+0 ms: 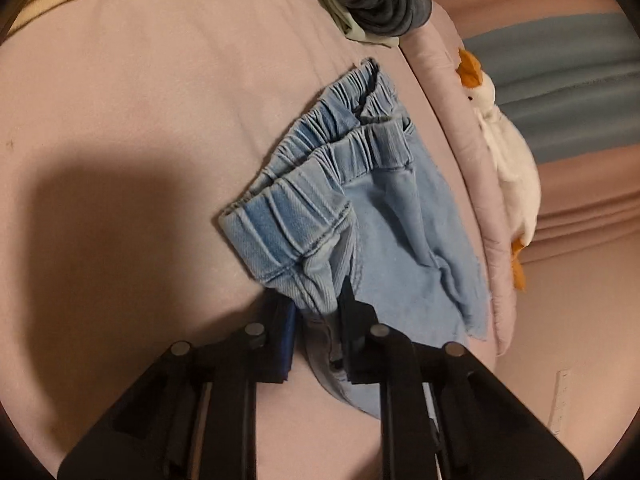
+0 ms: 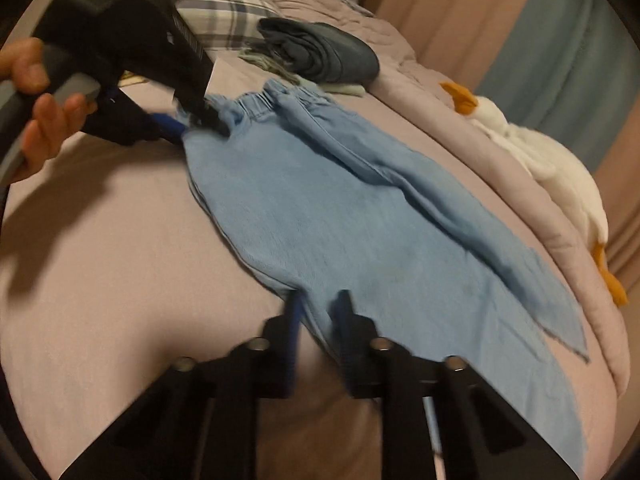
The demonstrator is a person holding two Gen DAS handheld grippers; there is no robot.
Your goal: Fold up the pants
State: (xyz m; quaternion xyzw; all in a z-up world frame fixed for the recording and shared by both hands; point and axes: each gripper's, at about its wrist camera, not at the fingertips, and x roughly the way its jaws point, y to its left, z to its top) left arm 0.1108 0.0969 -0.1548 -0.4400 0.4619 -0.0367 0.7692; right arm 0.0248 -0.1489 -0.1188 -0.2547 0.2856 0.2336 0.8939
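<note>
Pink bedding [image 1: 120, 100] under pants [image 2: 340, 220]: left gripper [image 1: 316, 304] clamps waistband, right gripper [image 2: 318, 308] seemingly pinches the edge.

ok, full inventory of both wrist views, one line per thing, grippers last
light blue pants: 1, spread on the bed, elastic waistband bunched at the far end
bedsheet: 1, dusty pink, under everything
folded clothes pile: 1, dark grey-blue over pale green, beyond the waistband
goose plush: 1, white with orange beak and feet, on the quilt at the right
quilt: 1, pink, along the bed's right side
plaid pillow: 1, grey-white, far end
left gripper: black, jaws shut on the waistband end
right gripper: black, jaws around the pants' near edge
</note>
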